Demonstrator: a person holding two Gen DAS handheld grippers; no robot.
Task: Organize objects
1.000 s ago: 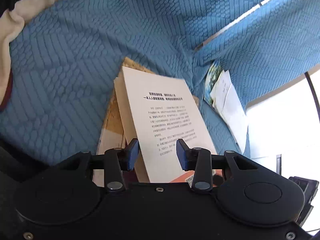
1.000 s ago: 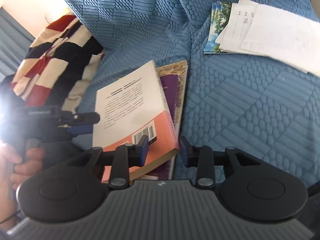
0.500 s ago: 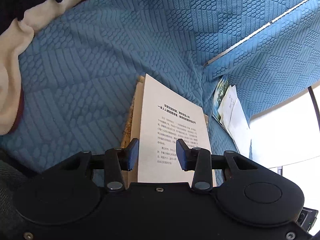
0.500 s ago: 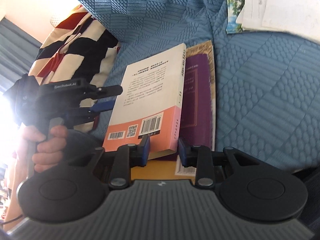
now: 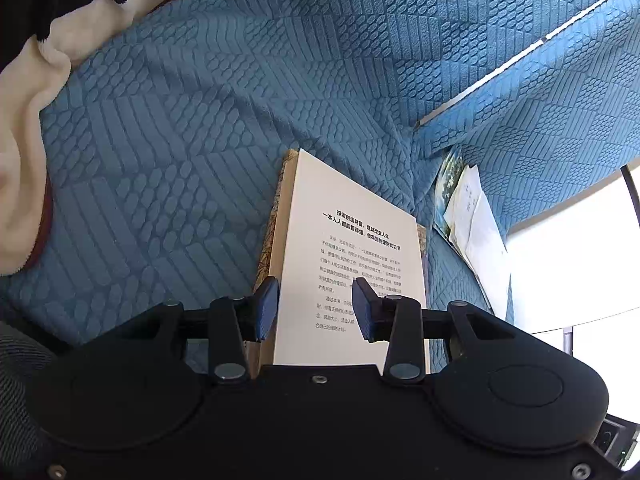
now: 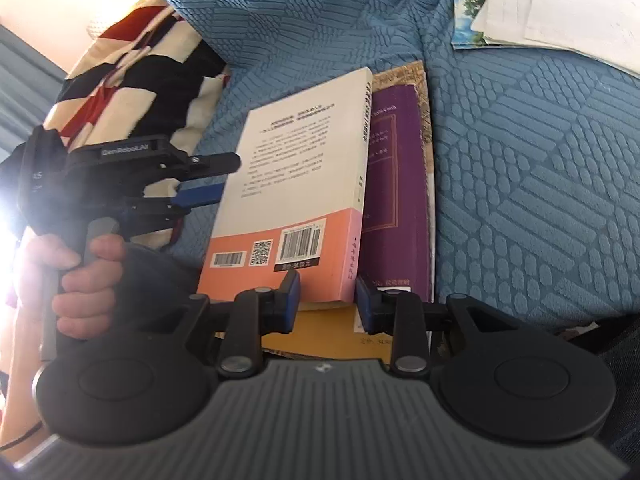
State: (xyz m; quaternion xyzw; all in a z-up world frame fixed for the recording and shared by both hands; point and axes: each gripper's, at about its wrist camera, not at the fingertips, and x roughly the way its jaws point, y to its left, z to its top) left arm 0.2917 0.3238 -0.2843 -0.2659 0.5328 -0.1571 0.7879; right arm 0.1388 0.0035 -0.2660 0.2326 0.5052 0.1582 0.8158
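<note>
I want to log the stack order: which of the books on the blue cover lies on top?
The white-and-orange paperback with barcodes lies on top. The purple book lies beneath it, showing along its right side, with a yellow-covered one under both.

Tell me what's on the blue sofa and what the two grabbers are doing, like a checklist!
Surface: blue quilted sofa cover.
Job's things: white-and-orange book lying on a purple book; a yellow cover shows under them at the near edge.
Clutter: loose papers on a picture booklet at the far right; striped blanket at the left.
Grippers: left gripper open, over the white book's cover; right gripper open, at the stack's near edge. Neither grips anything. A hand holds the left gripper's handle.
Cables: a thin dark cord at the lower left.
Surroundings: bright window light; little else shows.
</note>
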